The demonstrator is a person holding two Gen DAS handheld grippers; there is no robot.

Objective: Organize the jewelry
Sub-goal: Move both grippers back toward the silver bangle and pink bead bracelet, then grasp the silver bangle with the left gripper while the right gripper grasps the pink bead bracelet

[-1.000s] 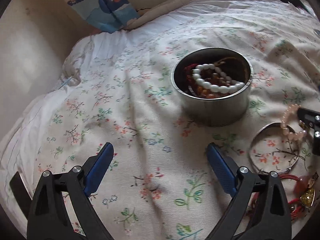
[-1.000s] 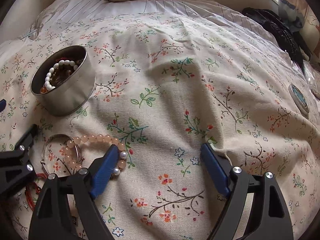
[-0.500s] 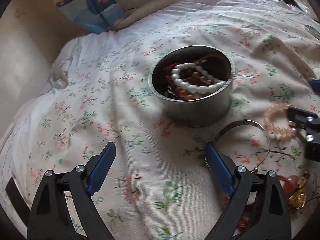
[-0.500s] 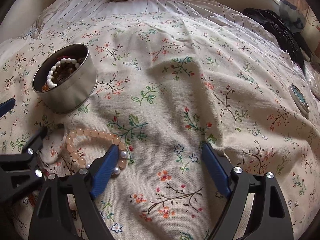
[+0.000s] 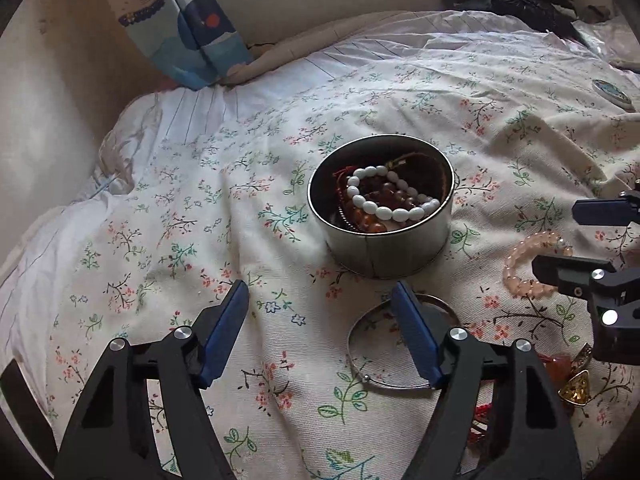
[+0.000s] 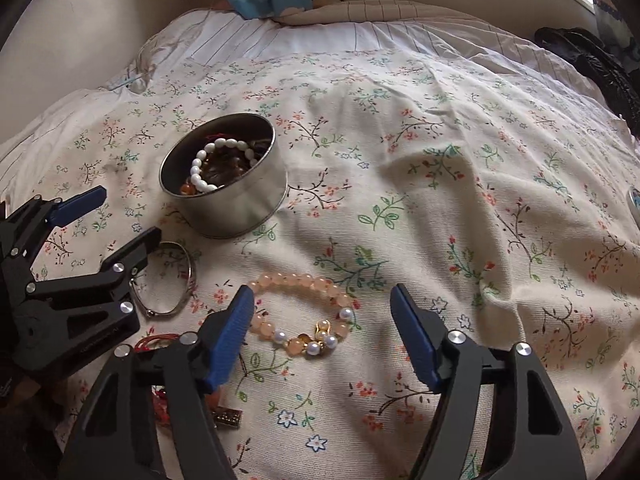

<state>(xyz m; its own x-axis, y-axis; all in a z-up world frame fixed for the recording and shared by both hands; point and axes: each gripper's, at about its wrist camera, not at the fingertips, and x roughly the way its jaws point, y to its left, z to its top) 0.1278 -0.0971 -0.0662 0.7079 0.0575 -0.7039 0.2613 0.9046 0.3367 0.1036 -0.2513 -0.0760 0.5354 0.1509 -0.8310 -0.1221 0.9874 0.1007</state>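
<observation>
A round metal tin (image 5: 384, 240) is sitting on a bed covered by a floral bedspread (image 5: 200, 240), and it is holding a white bead bracelet (image 5: 384, 200) lying over amber-brown beads (image 5: 380, 210) and some red cord. The left gripper (image 5: 320, 324) is hovering low over the bedspread just in front of the tin, its jaws spread wide apart and gripping nothing; its right finger is overlapping the rim of a thin silver bangle (image 5: 360, 364) that is lying flat on the cloth just in front of the tin. The right gripper (image 6: 322, 320) is hanging over a pink bead bracelet (image 6: 296, 284) with small pearls and a gold charm, its jaws also standing wide apart, with the bracelet lying on the bedspread between the two blue fingers and the left finger crossing over the bracelet's left edge; whether that finger is touching the beads cannot be told. In the left wrist view the pink bracelet is showing to the right of the tin, partly hidden behind the right gripper. A tangle of red cord (image 6: 154, 340) and an amber pendant (image 5: 576, 388) are lying near the bangle at the near edge. A small round lid (image 5: 612, 90) is resting well apart on the far right of the bed, and a blue patterned curtain (image 5: 192, 32) is hanging beyond the pillow end.
</observation>
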